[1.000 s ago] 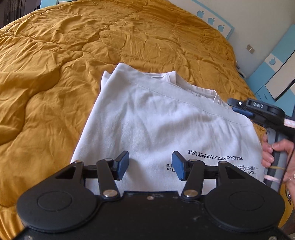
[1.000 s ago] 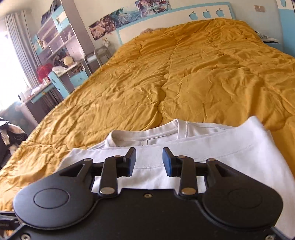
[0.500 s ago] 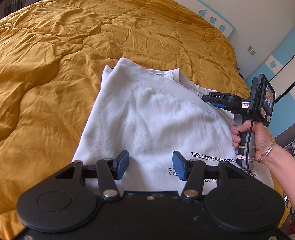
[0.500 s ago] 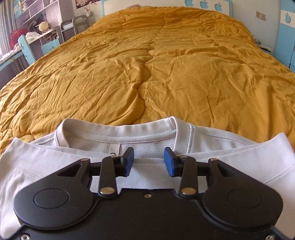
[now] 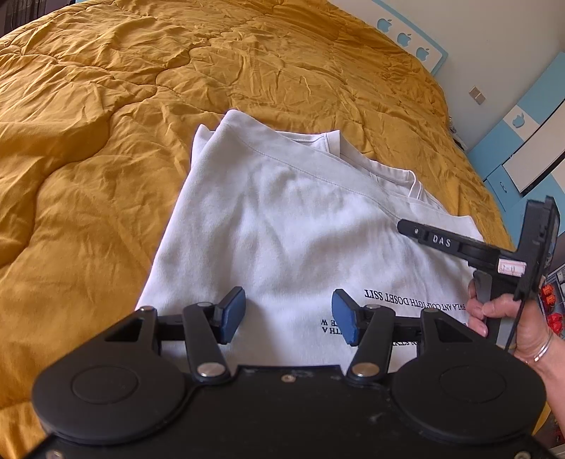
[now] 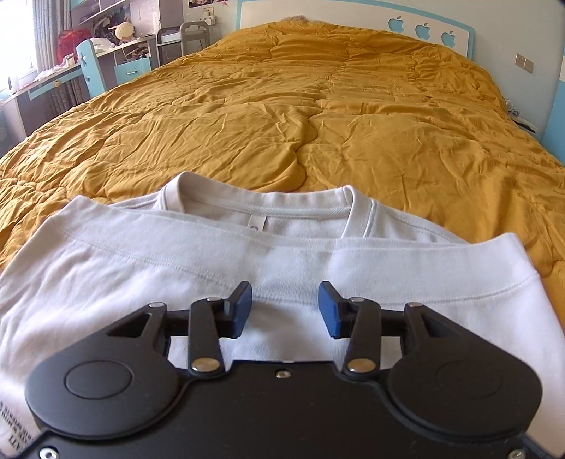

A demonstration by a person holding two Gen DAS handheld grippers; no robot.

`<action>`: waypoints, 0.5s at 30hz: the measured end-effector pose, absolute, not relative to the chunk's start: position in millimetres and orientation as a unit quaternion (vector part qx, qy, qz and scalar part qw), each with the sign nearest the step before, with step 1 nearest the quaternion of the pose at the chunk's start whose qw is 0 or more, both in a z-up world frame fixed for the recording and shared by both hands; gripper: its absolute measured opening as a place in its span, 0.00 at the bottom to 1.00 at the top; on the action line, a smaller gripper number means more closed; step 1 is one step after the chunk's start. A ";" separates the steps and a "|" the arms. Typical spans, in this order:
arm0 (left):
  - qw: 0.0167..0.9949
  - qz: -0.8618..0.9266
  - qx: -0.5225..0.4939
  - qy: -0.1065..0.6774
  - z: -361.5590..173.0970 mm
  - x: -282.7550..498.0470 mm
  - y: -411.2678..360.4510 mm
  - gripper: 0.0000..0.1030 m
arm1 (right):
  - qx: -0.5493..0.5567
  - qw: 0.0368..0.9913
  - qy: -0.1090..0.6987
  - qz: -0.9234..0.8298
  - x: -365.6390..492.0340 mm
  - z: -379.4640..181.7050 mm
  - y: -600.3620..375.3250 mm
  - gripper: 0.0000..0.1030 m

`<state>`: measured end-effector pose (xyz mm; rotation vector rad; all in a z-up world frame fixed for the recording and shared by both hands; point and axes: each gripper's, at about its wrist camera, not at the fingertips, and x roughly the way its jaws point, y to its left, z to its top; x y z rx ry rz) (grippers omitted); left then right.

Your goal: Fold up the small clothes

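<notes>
A white T-shirt [image 5: 289, 226] lies folded on the mustard quilt, its lower half laid up over the top so the hem runs just below the collar [image 6: 261, 208]. Black printed text [image 5: 413, 298] shows upside down near me. My left gripper [image 5: 287, 316] is open and empty, hovering over the shirt's near part. My right gripper [image 6: 285, 309] is open and empty above the folded hem; it also shows in the left wrist view [image 5: 459, 247], held by a hand at the shirt's right side.
The mustard quilt [image 6: 317, 106] covers the whole bed. A white and blue headboard [image 6: 423, 31] stands at the far end. A desk, chair and shelves [image 6: 88, 63] stand at the far left. Blue cabinets [image 5: 522, 148] line the right wall.
The right gripper has pulled back toward me over the shirt, from the collar to the folded hem. The left gripper has drawn back slightly. Both stay open.
</notes>
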<state>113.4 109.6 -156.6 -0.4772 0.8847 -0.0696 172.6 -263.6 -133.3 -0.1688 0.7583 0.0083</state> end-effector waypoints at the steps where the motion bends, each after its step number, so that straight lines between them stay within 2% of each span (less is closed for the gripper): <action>1: 0.876 -0.034 -0.229 0.424 -156.6 113.0 109.7 0.56 | -0.088 0.924 0.371 0.010 161.7 -133.6 -261.5 0.41; 15: 0.878 -0.037 -0.223 0.422 -156.8 109.5 108.1 0.56 | -0.144 0.912 0.381 0.042 18.0 -114.6 -240.7 0.42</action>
